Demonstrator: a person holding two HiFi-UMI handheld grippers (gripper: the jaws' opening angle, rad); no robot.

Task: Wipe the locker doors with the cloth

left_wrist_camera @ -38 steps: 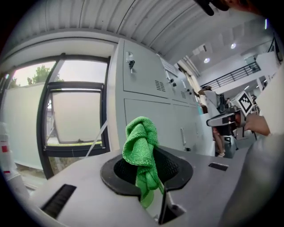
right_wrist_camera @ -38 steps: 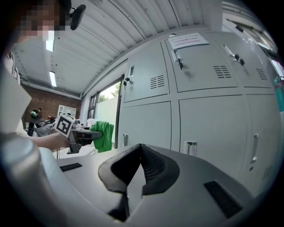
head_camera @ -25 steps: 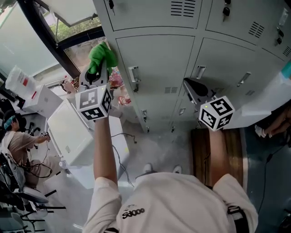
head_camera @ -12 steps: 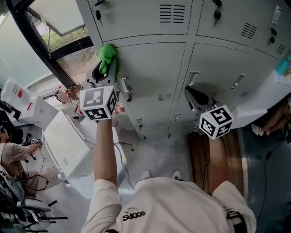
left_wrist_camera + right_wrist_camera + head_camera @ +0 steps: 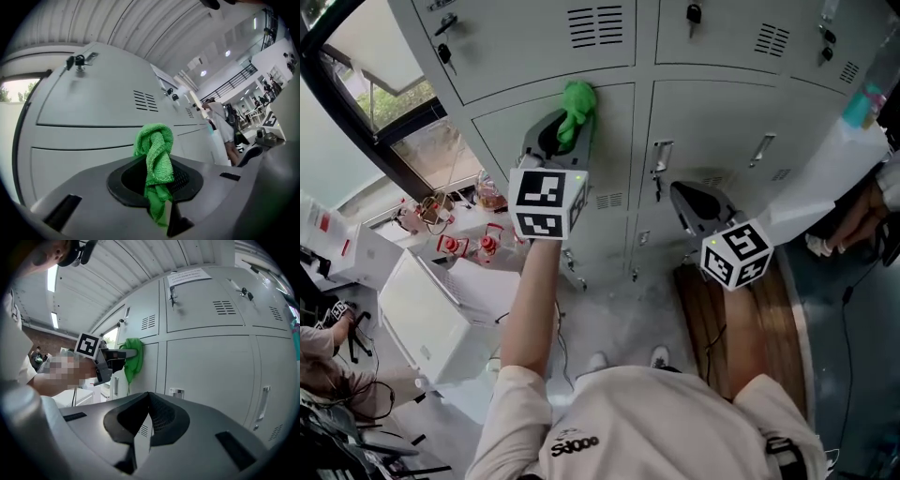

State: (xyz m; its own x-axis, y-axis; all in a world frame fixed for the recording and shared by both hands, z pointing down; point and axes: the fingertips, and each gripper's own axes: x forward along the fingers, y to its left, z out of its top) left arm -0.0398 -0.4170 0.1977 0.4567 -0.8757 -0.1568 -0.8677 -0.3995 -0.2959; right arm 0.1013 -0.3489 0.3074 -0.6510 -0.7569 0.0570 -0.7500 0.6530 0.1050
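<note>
Head view: the left claw is raised to the locker doors. The green cloth is bunched at its tip. The wad sits at the upper right corner of a middle-row door, just under the seam with the vented door above, and appears to touch the panel. The right claw hangs lower, off the neighbouring door.

Left gripper view: jaws clenched on the cloth, with a twisted wad sticking out ahead of them. Grey door panels fill the background.

Right gripper view: jaws pressed together with nothing between them. The cloth shows far left, against the door beside the vertical seam.

My read: a wiping stroke on this door is in hand. The next move calls for steady pressure while I drag the wad across and down the panel, with the grip kept firm.
</note>
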